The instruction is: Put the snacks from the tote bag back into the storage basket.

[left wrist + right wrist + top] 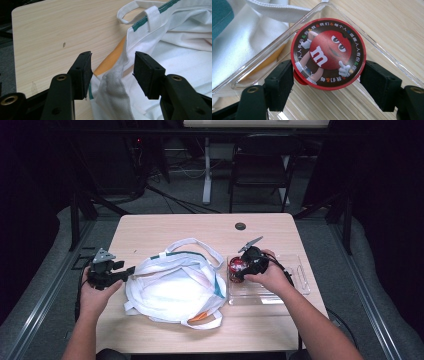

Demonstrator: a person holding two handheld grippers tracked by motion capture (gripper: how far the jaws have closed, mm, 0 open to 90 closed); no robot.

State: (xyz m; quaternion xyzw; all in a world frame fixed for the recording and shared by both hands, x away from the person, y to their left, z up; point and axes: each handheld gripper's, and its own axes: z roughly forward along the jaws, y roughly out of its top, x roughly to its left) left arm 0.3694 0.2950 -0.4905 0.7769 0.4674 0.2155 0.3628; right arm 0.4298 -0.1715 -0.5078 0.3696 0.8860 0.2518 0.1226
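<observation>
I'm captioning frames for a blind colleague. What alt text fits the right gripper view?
A round red candy tin sits between the jaws of the right hand-held gripper, both pads at its rim, inside a clear tray on a wooden table. A white bag lies beside the tray.

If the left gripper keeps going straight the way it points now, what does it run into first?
Most likely the white bag: the left gripper is open with a fold of the bag's rim already between its jaws, so more cloth comes next.
</observation>
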